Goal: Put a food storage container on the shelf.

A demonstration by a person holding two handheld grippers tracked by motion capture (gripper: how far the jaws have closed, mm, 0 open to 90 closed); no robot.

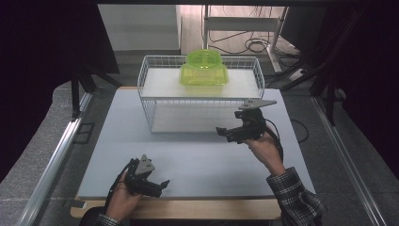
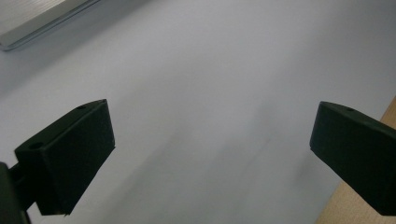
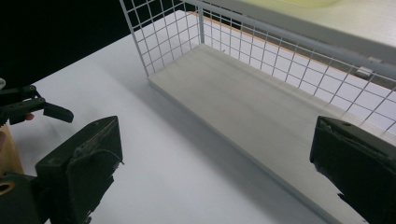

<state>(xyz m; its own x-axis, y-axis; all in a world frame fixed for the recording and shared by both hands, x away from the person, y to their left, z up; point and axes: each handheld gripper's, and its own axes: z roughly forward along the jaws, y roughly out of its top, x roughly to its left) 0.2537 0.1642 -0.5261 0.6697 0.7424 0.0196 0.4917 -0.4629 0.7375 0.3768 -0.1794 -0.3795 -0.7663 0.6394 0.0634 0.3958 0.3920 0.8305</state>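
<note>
Black jaws of the right gripper stand wide apart, holding nothing, with the wire rack just ahead and its lower shelf bare. Up and beyond sits the green container on the top shelf. Reaching up carelessly could snag the wire rim. Left gripper, also parted, hangs low over the table.

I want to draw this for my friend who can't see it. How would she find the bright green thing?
Look at the far end of the pale table for the white wire rack. On its top shelf sits the green plastic box, with a round lid-like top. It is the one brightly coloured thing there; both black grippers are down nearer the person.
</note>
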